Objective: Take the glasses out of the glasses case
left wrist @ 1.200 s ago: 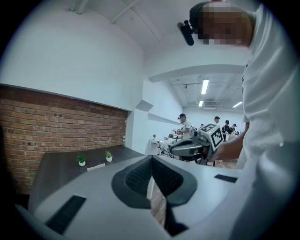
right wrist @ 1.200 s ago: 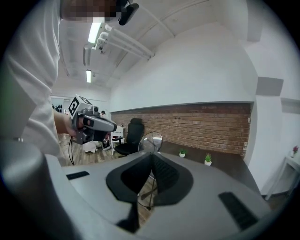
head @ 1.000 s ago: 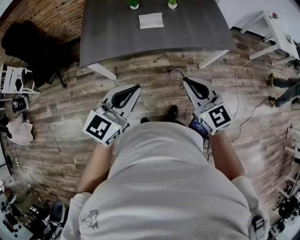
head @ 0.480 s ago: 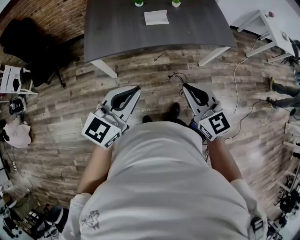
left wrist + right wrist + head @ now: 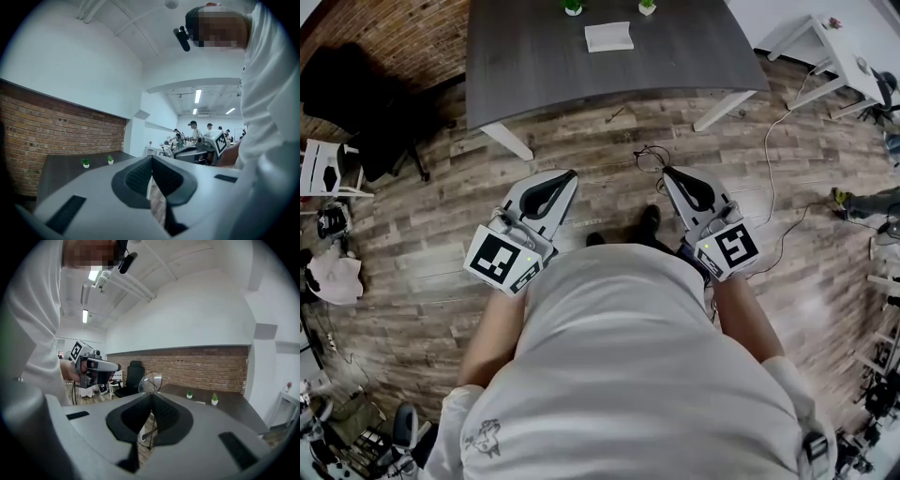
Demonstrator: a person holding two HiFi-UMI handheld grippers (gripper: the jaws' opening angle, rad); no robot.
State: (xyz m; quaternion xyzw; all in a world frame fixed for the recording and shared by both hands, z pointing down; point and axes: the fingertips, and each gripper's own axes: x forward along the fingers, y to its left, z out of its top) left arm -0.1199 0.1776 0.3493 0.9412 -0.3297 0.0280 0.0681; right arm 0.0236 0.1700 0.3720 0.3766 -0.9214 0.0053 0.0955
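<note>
**A:** What sits furthest left?

**B:** A black office chair point(image 5: 356, 98) on the wood floor point(image 5: 431, 253), beside the brick wall point(image 5: 417, 33).

**A:** And the left gripper?

**B:** The left gripper point(image 5: 566, 180) is held at the person's waist, over the floor and short of the near edge of the dark table point(image 5: 525, 80). Its jaws are pressed together with nothing between them.

**A:** Where is the glasses case?

**B:** A white rectangular case point(image 5: 608, 37) lies flat near the table's far edge, about midway along it. It lies between the left potted plant point(image 5: 573, 7) and the right potted plant point(image 5: 646, 7), just on their near side. It is well apart from both grippers and too small to tell whether it is open.

**A:** The right gripper?

**B:** The right gripper point(image 5: 667, 174) is also at the waist, level with the other one. Its jaws are closed on each other and empty. A black cable point(image 5: 653, 155) lies on the floor just ahead of it, and a white table point(image 5: 825, 42) stands at the far right.
</note>
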